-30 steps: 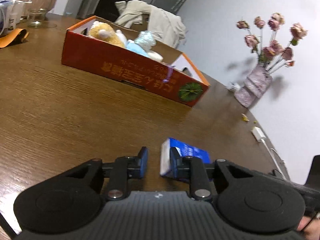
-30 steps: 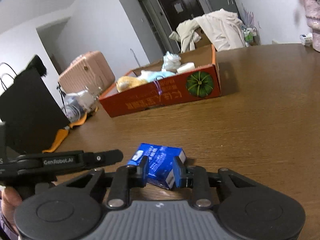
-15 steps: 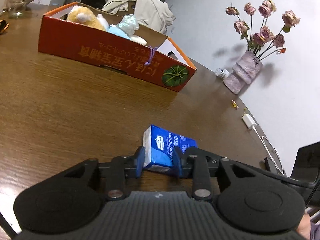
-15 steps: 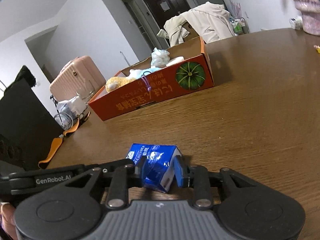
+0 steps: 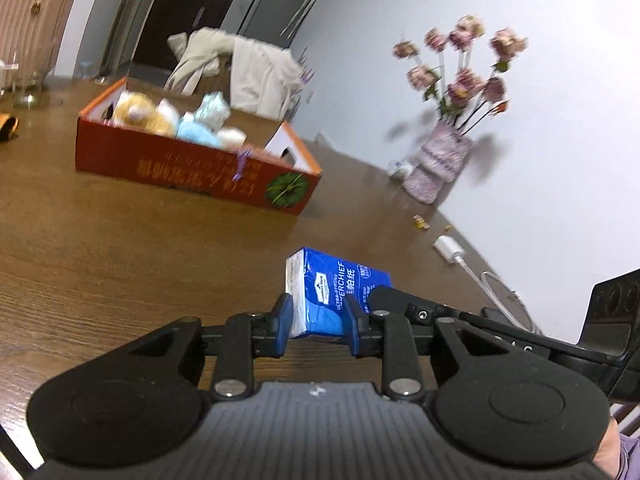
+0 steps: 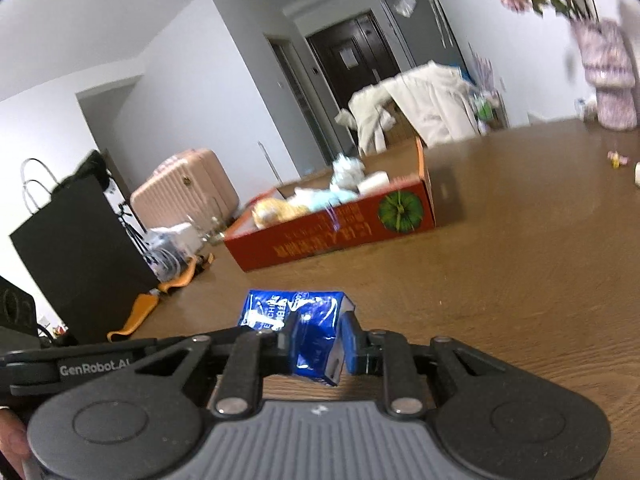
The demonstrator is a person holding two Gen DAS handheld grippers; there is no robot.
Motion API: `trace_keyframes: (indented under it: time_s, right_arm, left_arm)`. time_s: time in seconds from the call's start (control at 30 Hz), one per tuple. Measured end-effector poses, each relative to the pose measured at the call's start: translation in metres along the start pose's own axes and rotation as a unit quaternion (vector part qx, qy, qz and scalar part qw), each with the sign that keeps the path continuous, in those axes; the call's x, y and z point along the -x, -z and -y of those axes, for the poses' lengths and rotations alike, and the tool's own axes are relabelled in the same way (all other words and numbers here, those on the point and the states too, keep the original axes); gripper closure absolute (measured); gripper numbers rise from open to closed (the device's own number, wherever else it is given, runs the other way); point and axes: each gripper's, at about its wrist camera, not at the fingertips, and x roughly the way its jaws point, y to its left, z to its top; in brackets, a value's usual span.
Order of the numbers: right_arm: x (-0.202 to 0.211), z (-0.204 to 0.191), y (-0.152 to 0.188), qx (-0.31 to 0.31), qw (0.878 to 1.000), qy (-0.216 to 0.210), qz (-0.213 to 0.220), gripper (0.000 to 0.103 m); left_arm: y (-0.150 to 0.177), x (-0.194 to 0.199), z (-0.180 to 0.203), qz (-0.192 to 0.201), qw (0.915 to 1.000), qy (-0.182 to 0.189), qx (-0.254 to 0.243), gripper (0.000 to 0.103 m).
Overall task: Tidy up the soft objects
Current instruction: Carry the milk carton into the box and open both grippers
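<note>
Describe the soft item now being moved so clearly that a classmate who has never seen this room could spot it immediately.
Start at the wooden table, in front of the red cardboard box of plush toys. Nearest the cameras is a blue tissue pack, gripped by the left gripper and right gripper, whose jaws are closing. It alone is blue with white lettering and outside the box.

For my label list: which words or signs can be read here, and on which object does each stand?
"ULTRA-STRONG", "...ERCHIEF", partly hidden: blue tissue pack.
"GenRobot.AI": left hand-held gripper, on its arm, seen from the right wrist view.
Yellow characters, upside down, blurred, unreadable: red box.
</note>
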Motion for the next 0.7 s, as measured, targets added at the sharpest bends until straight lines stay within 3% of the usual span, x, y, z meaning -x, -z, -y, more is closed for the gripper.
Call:
trace_keyframes:
  time_s: [0.17,0.33,0.43,0.7]
  right_arm:
    - [0.018,-0.008,-0.010,0.014,1.000,-0.005,0.021,0.082]
    - [0.011,-0.010,-0.056,0.034,0.998,-0.012,0.054,0.082]
    - [-0.013,-0.009,-0.095,0.051,0.996,-0.011,0.068,0.082]
    - [-0.141,0.031,-0.191,0.063,0.996,0.042,0.043,0.082]
  left_arm:
    - [-0.008,0.013,0.011,0.018,0.9998,0.011,-0.003,0.076]
    - [-0.055,0.003,0.011,0.051,0.9980,0.029,-0.021,0.076]
    - [-0.096,-0.025,0.004,0.061,0.9972,0.034,-0.026,0.076]
    - [-0.199,-0.154,-0.035,0.008,0.9991,0.031,-0.028,0.076]
